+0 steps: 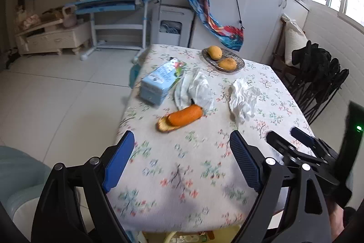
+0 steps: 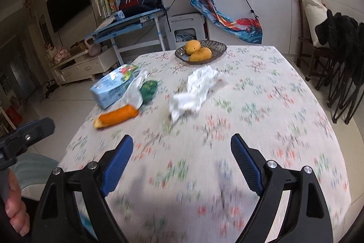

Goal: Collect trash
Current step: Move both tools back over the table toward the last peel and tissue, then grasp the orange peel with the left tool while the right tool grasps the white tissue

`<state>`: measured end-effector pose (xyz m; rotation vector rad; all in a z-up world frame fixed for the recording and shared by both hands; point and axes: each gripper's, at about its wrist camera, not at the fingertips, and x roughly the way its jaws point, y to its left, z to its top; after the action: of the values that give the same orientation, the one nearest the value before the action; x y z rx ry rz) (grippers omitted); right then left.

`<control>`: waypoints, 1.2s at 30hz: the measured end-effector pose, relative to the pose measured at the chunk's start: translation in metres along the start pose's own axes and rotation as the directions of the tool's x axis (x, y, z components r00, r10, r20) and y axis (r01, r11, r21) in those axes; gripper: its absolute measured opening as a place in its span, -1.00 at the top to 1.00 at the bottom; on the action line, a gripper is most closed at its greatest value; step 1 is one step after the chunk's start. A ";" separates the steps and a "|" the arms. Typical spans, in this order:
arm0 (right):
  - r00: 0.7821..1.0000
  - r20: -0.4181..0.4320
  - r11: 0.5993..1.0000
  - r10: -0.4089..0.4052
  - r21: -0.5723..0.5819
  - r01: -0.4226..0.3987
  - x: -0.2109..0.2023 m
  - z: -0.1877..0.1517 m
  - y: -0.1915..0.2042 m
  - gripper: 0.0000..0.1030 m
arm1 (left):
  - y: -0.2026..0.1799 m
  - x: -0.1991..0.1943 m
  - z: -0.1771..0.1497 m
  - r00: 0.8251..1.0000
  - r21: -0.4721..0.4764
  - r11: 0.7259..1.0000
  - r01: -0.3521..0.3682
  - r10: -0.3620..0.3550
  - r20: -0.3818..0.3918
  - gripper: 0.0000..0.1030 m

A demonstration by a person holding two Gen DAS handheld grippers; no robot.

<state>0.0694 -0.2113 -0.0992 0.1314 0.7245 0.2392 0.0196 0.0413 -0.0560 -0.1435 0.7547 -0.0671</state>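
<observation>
The left hand-held gripper (image 1: pixel 182 152) hangs above the near part of the surface (image 1: pixel 182 186), which is covered with a flowered cloth. Its two blue fingers (image 1: pixel 118 161) stand wide apart and nothing is between them, so it is released. The right hand-held gripper (image 2: pixel 182 152) is in the same state: its fingers are spread over the bare cloth and hold nothing. In the left view, the right gripper shows at the right edge, just beside the left one.

The trash lies further away, in the middle of the surface. A crumpled white tissue (image 1: pixel 243 97) sits alone on the cloth, apart from the other things. To the left of it there is an orange peel (image 1: pixel 182 117), long and curved, with its pale inside showing at one end. Just behind the peel lies a clear plastic wrapper (image 1: pixel 200 88) with something dark green (image 2: pixel 149 89) under it, seen from the right view. A light blue tissue pack (image 1: pixel 159 81) lies beside the wrapper, near the left edge of the surface.

At the far end stands a dish (image 1: pixel 238 67) with two yellow mangoes (image 1: pixel 215 52) in it. Both views are a little blurred.
</observation>
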 end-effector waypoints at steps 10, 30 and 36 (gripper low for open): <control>0.999 -0.053 1.000 -0.002 -0.015 0.001 0.050 0.022 -0.006 -0.63 | -0.011 0.064 0.025 0.994 0.078 0.997 0.024 -0.016 -0.107 -0.60; 0.974 -0.214 0.997 0.075 -0.009 -0.079 0.074 0.023 -0.014 0.62 | -0.041 0.148 0.024 0.967 0.320 0.947 -0.032 0.110 -0.230 -0.21; 0.969 -0.222 0.994 0.106 0.023 -0.103 0.055 0.015 -0.026 0.73 | -0.031 0.145 0.023 0.964 0.287 0.958 -0.016 0.091 -0.250 0.35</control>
<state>0.1237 -0.2224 -0.1280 0.1555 0.9438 0.3545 0.1407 -0.0030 -0.1329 0.1627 1.0034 -0.1427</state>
